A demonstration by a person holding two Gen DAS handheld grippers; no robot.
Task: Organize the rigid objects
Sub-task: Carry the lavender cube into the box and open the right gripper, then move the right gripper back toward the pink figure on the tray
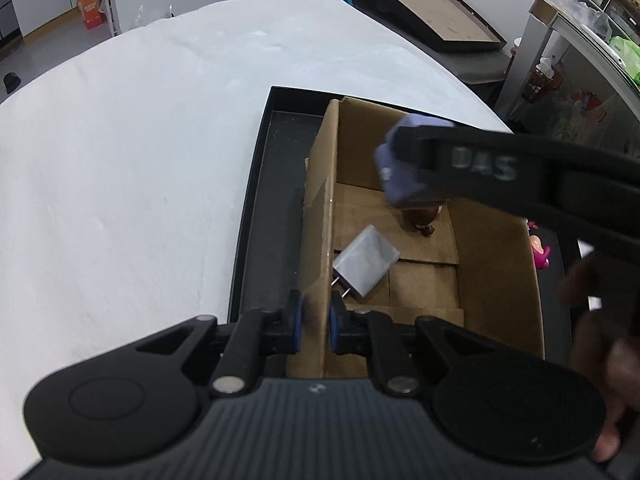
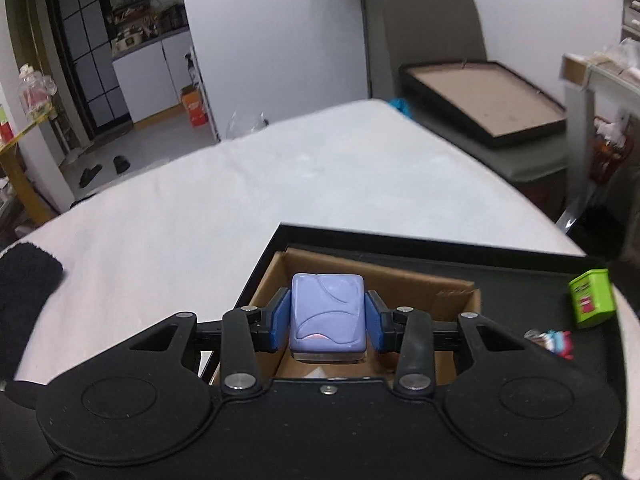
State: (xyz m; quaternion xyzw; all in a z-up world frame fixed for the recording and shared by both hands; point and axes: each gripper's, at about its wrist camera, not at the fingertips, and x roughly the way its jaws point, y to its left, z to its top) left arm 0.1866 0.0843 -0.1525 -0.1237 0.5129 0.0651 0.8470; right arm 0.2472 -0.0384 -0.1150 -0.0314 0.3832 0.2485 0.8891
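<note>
A white-covered worktop (image 1: 140, 168) carries a shallow black tray (image 1: 256, 216) toward its right edge, and an open cardboard box (image 1: 500, 264) stands inside that tray, tight against the tray's far left corner. The left tool (image 1: 314, 322) is clenched on the box's left wall, one blue pad on each side of the cardboard, apparently steadying it. The right tool (image 2: 327, 320) grips a lilac cube-shaped toy (image 2: 328, 316) squarely between its pads and holds it above the box's far end; from the left wrist view the cube hangs over the box floor, clear of the walls. The coming move looks like a straight drop: the box interior lies directly beneath the cube, so the right tool, the nearer of the two, needs only to lower and let go.

Already on the box floor are a grey plug adapter (image 1: 366, 266), prongs pointing toward the left wall, and a small brown figure (image 1: 424, 216), partly hidden under the cube and hard to identify. Outside the box, near the tray's right edge, sit a green carton (image 2: 592, 298) and a small pink toy (image 1: 540, 250).
</note>
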